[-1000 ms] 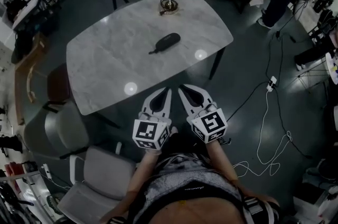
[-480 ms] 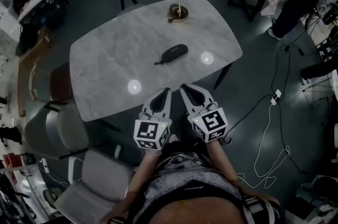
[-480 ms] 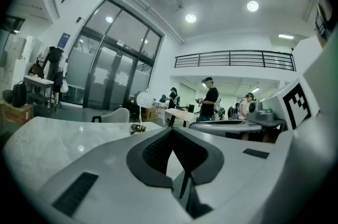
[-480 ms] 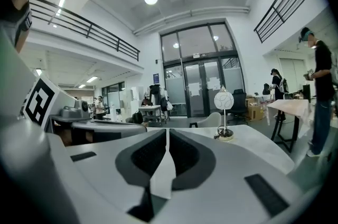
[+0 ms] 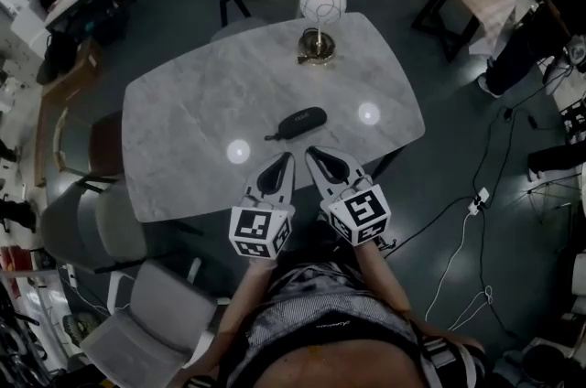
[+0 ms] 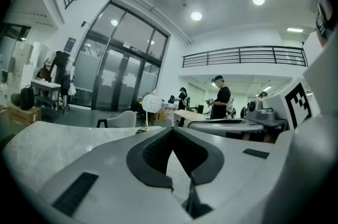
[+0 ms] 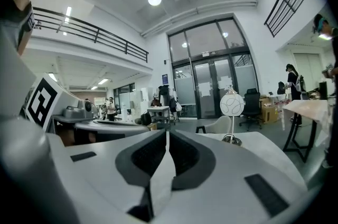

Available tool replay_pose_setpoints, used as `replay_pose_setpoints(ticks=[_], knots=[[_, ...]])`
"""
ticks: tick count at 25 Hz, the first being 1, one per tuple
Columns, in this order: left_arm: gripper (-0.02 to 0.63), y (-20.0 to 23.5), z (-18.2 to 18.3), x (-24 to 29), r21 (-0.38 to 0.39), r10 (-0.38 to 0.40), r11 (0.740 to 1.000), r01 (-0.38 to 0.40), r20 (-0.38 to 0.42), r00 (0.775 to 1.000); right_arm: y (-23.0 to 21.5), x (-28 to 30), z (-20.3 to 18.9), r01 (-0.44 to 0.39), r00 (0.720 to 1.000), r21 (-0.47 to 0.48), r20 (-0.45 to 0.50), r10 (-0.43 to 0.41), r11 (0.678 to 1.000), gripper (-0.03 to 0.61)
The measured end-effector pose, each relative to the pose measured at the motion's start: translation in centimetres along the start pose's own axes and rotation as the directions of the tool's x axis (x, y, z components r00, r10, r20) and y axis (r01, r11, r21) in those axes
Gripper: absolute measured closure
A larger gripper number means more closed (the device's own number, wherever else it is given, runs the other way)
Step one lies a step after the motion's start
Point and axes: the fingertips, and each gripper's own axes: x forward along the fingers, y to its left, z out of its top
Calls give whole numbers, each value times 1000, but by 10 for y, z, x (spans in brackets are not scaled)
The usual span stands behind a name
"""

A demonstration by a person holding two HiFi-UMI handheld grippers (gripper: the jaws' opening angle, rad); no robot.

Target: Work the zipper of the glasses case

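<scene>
On the marble table (image 5: 183, 130) in front of me lies the one glasses case (image 5: 303, 121), dark, flat on its side, just beyond the tips of my two claws and touching neither. My left claw (image 5: 287, 157) and right claw (image 5: 311, 153) are side by side over the near edge of the table. Each has its jaws pressed together with nothing between them, and each claw's own view shows this plainly. The main risk I see is the case sliding. It lies loose on a smooth top, so if I tug the zipper with one claw and don't pin the body with the other, the whole case will likely drag along and the zipper won't run. A thin tab (image 5: 270, 137) sticks out of the case's left end. I take it for the pull, though it is too small to be sure, and a pinch that lands slightly off would close on the table or on the case's edge. I must also spread the jaws before I reach in, or closed tips will just push the case away towards the lamp (image 5: 320, 6). I count one case, one lamp, two claws and two bright spots of reflected light on the table (image 5: 238, 151), one to each side of the case.
</scene>
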Motion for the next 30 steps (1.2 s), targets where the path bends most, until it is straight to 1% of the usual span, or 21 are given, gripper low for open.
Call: replay_pose_setpoints(ticks=[10,13,18,22,30], knots=[[609,-6,5,58,-30,51,998,-51,12,999,-57,13,7,-64,998,-46,-21,63,997,509],[609,-2,3,64,-37,73,997,-73,4,997,-65,18,5,-73,997,-40,-26,72,997,509],[609,16,-2,67,-52,93,994,-93,-13,996,-65,33,-3,-86,995,-24,-45,85,996,509],[609,31,0,75,-69,72,995,-73,-13,997,-68,47,-2,-70,997,-15,-44,70,997,509],[609,57,20,103,-68,-28,997,28,5,1000,-77,82,16,-16,999,-33,-32,15,999,510]])
